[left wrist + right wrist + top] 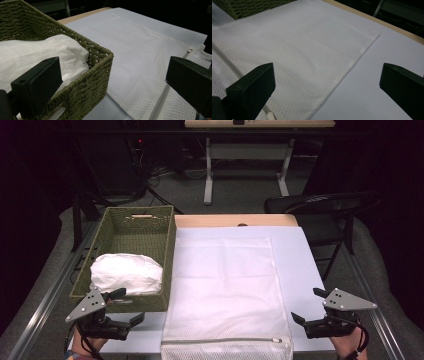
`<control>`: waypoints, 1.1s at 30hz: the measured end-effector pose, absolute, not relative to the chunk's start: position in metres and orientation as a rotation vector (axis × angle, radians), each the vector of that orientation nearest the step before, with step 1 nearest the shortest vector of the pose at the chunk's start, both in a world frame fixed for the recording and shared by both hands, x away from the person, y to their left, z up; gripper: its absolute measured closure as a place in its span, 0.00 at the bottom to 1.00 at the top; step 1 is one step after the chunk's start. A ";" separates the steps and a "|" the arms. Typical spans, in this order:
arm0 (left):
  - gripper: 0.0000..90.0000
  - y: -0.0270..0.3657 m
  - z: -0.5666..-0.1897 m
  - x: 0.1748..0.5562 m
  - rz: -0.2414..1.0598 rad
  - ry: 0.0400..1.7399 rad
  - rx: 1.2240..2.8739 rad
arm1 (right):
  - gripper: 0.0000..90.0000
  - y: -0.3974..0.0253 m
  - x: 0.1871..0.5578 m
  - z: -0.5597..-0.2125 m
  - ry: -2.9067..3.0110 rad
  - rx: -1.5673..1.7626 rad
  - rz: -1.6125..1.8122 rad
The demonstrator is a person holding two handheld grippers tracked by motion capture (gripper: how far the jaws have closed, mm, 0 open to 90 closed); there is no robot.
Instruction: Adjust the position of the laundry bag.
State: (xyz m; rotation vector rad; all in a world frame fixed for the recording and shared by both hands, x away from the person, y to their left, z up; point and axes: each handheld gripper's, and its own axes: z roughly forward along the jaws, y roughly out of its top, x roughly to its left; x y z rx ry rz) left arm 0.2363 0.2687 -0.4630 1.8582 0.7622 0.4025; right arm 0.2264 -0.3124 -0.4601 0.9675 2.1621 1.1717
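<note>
Left gripper [121, 306] sat at 7 o'clock of table, jaws wide apart, empty, just beside near corner of green wicker basket [114, 229]. White cloth bundle [126, 273] lay inside basket's near end. Right gripper [310, 306] at 5 o'clock, jaws apart, empty. White mesh bag [225, 290] lay flat between grippers, zipper [220, 340] along near edge, at 6 o'clock.

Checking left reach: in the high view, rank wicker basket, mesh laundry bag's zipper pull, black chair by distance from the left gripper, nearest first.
From the left gripper:
1. Wicker basket, directly ahead, its near wall beside the jaws.
2. Zipper pull, to the right, at the near edge of the mesh laundry bag.
3. Black chair, beyond the table's far right corner.
</note>
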 end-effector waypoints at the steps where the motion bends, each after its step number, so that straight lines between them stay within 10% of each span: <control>1: 0.00 0.269 -0.463 0.236 0.402 0.762 1.858 | 0.00 -0.312 0.226 -0.460 2.162 0.967 1.172; 33: 0.00 0.235 -0.466 0.226 0.372 0.788 1.976 | 0.01 -0.295 0.234 -0.474 2.299 0.995 1.026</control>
